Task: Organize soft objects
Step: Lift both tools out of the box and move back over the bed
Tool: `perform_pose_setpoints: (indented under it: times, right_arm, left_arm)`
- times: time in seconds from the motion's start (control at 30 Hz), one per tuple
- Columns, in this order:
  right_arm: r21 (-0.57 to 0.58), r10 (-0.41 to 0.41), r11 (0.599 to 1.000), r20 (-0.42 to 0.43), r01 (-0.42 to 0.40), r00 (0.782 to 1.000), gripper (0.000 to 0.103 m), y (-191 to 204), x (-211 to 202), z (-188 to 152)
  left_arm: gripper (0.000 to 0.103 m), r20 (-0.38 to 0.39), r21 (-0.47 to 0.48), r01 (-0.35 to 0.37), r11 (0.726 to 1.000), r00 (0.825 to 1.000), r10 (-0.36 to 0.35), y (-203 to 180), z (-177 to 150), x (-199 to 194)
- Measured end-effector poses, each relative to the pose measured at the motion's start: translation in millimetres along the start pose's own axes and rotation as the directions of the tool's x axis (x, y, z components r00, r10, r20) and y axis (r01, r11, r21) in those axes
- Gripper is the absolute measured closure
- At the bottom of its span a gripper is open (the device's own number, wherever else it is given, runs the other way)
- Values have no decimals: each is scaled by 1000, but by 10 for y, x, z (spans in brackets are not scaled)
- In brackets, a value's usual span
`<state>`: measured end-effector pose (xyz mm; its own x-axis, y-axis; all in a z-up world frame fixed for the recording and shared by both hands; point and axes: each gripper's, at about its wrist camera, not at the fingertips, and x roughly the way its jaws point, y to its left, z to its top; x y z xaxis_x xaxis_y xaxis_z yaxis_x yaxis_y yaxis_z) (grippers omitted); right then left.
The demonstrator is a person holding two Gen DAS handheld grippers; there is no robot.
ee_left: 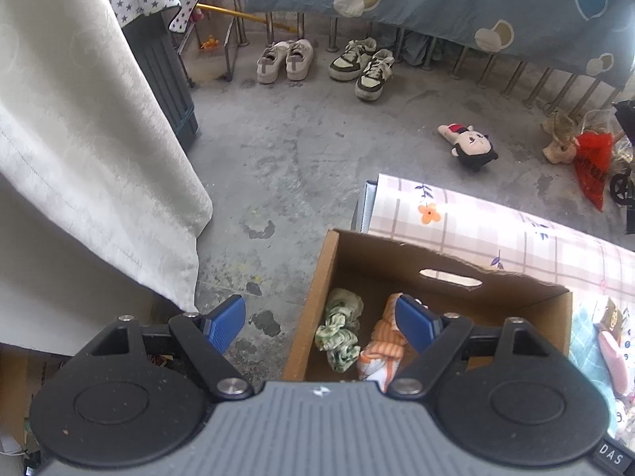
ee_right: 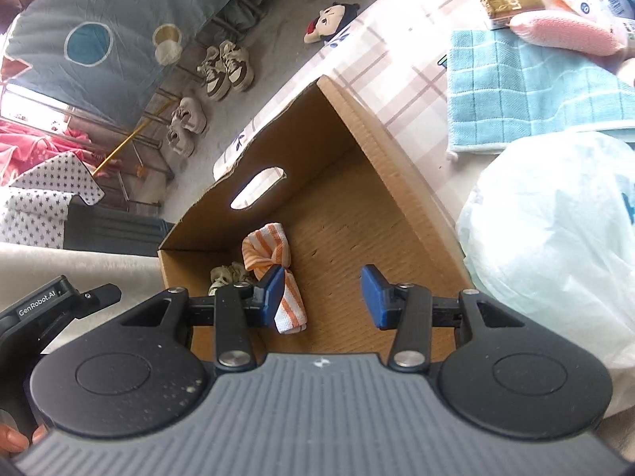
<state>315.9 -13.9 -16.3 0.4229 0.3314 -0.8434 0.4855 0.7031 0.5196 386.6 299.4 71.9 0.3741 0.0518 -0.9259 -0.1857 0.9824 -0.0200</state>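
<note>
- The left claw [ee_left: 321, 323] is spread wide with nothing between its blue pads, hanging above the near left corner of the cardboard box [ee_left: 448, 261].
- The right claw [ee_right: 323, 297] stands partly open and empty too, over the box's bare floor.
- Two soft things already lie in the box: an orange-striped cloth [ee_right: 274, 265], knotted in the middle, and a green patterned cloth [ee_left: 339, 329] bundled beside it at its 9 o'clock in the left view.
- Outside the box, on the checked tabletop [ee_right: 401, 51], a blue towel [ee_right: 528, 95] lies flat at about 1 o'clock from the right claw, with a pink soft item [ee_right: 567, 33] resting just beyond its far edge — both not yet stowed.
- A white plastic bag [ee_right: 555, 238] bulges at 3 o'clock, touching the box wall.
- Judging by the empty claws, a drop-off looks finished; the next move calls for the right claw to swing toward the towel, pinch a fold and carry it over the box rim.
</note>
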Motion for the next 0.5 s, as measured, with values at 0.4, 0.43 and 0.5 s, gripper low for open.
perform_pose_setpoints:
  times: [0.4, 0.43, 0.5]
  right_arm:
    - [-24, 1, 1000, 1, -1, 1000, 61, 35, -74, -48]
    - [-30, 2, 1000, -1, -2, 1000, 61, 46, -80, -47]
    - [-47, 3, 999, -5, -4, 1000, 61, 82, -91, -37]
  left_arm:
    - [19, 6, -43, -5, 999, 1000, 6, 201, 9, -22]
    - [19, 6, -48, -7, 999, 1000, 7, 222, 12, -27]
    - [19, 8, -64, -6, 998, 1000, 7, 265, 25, -49]
